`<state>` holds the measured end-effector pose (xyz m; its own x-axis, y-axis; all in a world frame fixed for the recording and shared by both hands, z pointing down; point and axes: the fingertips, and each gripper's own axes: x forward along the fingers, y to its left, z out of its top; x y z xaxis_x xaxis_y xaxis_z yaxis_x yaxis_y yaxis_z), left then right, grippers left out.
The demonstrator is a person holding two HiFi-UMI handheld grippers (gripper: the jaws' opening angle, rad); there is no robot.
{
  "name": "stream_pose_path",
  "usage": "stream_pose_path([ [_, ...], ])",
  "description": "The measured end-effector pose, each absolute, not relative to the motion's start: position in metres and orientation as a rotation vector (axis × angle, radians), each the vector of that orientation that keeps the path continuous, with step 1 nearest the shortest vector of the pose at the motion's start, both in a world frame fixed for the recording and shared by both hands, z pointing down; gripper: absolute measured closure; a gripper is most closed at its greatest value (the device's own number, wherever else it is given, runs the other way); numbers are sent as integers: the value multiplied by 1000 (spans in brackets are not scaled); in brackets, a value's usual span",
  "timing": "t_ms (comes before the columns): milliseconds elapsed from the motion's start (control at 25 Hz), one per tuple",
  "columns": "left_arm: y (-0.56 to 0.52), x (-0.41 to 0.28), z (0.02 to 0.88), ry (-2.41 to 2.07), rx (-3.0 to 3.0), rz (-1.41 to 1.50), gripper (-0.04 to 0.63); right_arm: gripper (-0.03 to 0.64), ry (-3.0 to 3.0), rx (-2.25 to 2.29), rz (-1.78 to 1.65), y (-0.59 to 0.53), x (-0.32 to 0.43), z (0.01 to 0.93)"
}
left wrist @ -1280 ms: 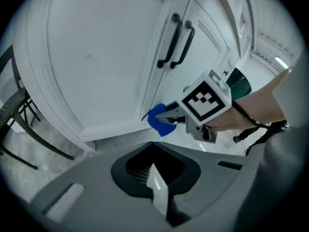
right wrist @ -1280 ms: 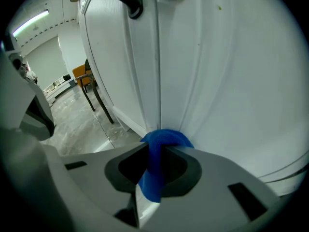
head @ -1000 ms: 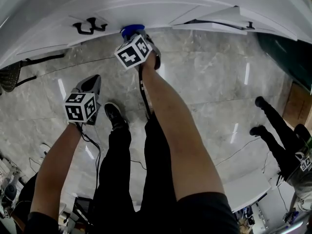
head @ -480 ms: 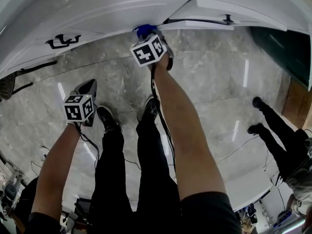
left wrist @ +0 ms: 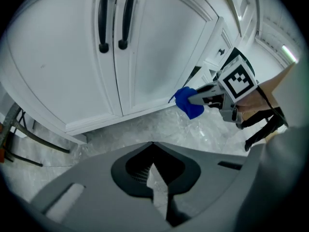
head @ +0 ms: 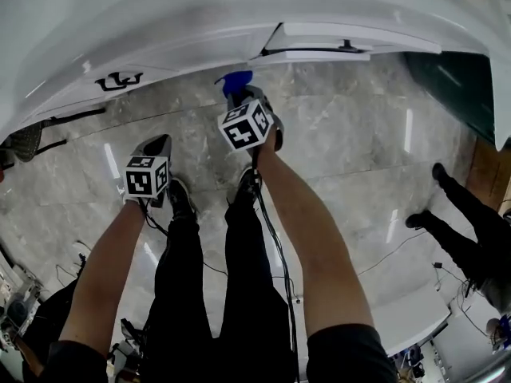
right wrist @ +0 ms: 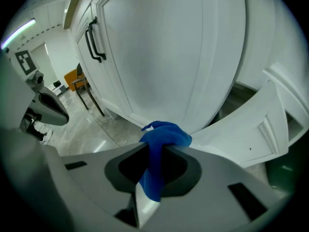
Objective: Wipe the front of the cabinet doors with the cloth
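Cloth point(right wrist: 161, 139), blue and bunched, is clamped between the jaws of the right gripper point(right wrist: 162, 152). A small wad of it stands out beyond the jaw tips, and a tail hangs back between them. The left gripper point(left wrist: 153, 145) has its jaws pressed together with nothing between them.

Straight ahead of the right gripper stands the cabinet door point(right wrist: 169, 57), white and smooth. The wad is at the low edge of this door, very near its bottom corner. Whether it touches the surface I cannot tell; in the head view it looks just short of it. To the right of the right gripper a second door point(right wrist: 270, 115) stands ajar. Up and to its left are the black handles point(right wrist: 95, 42).

I judge that the coming move depends on one relation. The door is tall and its long side runs upward from the cloth, so almost all of the face lies above the right gripper. The wad should be pressed forward and then carried up along it. The right gripper is clearly the nearer one. The left gripper hangs to its left and further back, well apart from the doors, over the floor point(head: 343, 158).
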<state>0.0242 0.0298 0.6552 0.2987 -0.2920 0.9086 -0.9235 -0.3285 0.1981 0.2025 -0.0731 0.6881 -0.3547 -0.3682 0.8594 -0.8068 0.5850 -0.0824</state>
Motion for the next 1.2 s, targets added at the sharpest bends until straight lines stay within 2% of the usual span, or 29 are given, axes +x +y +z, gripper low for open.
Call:
stream_pose_path([
  [160,25,28,637,-1131,1805,917,597,558,-1991,909,646,-57,177,671],
  [320,33,2,625,-1201,1775,821,595,559,-2069,906,628,-55,131,645],
  [720,52,-144,552,-1446,1849,707,597,558,-2249,892,599,-28,-34,570],
  [1200,38,-272,396,-1666,1956,412,597,559,-2482,903,659,-46,-229,424],
])
